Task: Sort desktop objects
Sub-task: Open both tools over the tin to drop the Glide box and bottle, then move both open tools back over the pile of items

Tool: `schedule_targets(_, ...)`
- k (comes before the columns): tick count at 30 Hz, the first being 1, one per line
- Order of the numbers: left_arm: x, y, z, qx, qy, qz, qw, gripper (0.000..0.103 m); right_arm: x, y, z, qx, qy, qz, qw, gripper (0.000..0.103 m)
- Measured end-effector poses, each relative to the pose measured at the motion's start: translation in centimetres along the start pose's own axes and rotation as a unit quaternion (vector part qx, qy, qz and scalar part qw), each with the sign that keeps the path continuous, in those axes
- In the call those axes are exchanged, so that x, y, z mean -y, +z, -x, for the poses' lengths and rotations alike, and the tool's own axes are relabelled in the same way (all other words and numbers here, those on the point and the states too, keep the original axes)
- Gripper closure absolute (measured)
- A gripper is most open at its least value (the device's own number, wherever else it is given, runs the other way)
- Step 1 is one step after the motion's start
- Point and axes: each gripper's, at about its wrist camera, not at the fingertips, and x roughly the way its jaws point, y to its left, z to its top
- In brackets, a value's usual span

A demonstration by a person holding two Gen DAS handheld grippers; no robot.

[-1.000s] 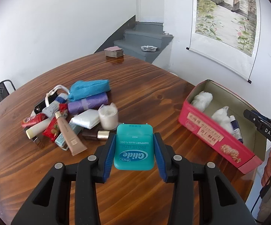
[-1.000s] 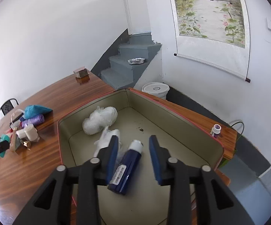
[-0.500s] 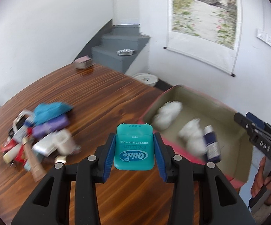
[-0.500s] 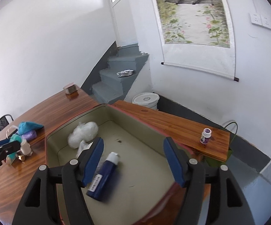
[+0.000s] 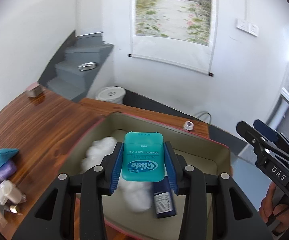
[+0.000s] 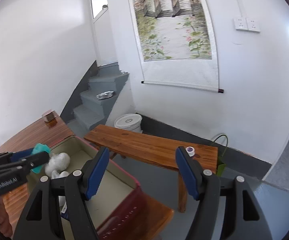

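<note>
My left gripper [image 5: 143, 158] is shut on a teal Glide floss box [image 5: 142, 158] and holds it above the open red tin box [image 5: 214, 142]. Inside the tin lie white plastic-wrapped bundles [image 5: 102, 150] and a dark blue bottle [image 5: 163, 198]. My right gripper [image 6: 142, 170] is open and empty, past the tin's right corner [image 6: 132, 180], over the floor. It shows in the left wrist view [image 5: 268, 140] at the right. The left gripper with the floss box [image 6: 39, 152] shows in the right wrist view at the left.
A pile of loose items [image 5: 1, 172] lies at the table's left. A wooden bench [image 6: 150, 148] with a small purple-capped jar [image 6: 190, 150] stands behind the tin. A small box [image 5: 34, 90] sits at the far table edge. A white bucket [image 6: 128, 122] stands on the floor.
My left gripper has carried the floss box from over the table to above the tin. My right gripper has opened wide, let go of the blue bottle and drawn back to the right.
</note>
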Motion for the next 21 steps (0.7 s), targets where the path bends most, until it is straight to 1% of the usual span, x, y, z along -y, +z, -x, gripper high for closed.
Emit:
schedule_targets(2, 0.8, 0.0, -0.5, -0.010, -0.011, -0.015, 0.9998, 0.058, 0.2, 0.0, -0.2, -0.004, -0.003, -0.004, 1.000, 0.029)
schedule_targets(3, 1.2, -0.1, -0.5, -0.014, -0.015, -0.021, 0.9996, 0.050, 0.3, 0.0, -0.3, -0.007, -0.002, -0.007, 1.000, 0.029)
schedule_targets(4, 1.6, -0.1, -0.5, -0.014, -0.017, -0.026, 0.9994, 0.044, 0.4, 0.0, -0.5, -0.010, 0.000, -0.010, 1.000, 0.029)
schedule_targets(5, 1.8, -0.2, -0.2, -0.007, -0.015, -0.032, 0.9994, 0.034, 0.4, 0.0, -0.5, -0.011, 0.003, -0.013, 1.000, 0.029)
schedule_targets(6, 1.9, -0.3, 0.3, 0.003, -0.011, -0.038, 0.9992, 0.028, 0.3, 0.0, -0.4, -0.009, 0.003, -0.014, 1.000, 0.028)
schedule_targets(8, 2.0, -0.4, 1.4, 0.020, -0.001, -0.048, 0.9987, 0.022, 0.0, 0.1, -0.2, -0.004, 0.003, -0.013, 1.000, 0.026)
schedule_targets(9, 1.9, -0.5, 1.7, 0.023, 0.002, -0.049, 0.9985, 0.020, -0.1, 0.1, -0.1, -0.002, 0.005, -0.013, 1.000, 0.024)
schedule_targets(14, 0.4, -0.9, 3.2, 0.029, 0.030, -0.040, 0.9983, 0.020, -1.5, -0.3, 0.6, 0.007, 0.010, -0.001, 1.000, 0.024)
schedule_targets(17, -1.2, -1.2, 4.2, 0.033, 0.046, -0.022, 0.9982, 0.020, -2.6, -0.4, 0.7, 0.006, 0.028, 0.004, 1.000, 0.024)
schedule_targets(21, -3.9, -2.6, 6.2, 0.034, 0.078, 0.005, 0.9964, 0.020, -4.8, -1.0, 0.7, -0.003, 0.055, 0.013, 0.998, 0.024)
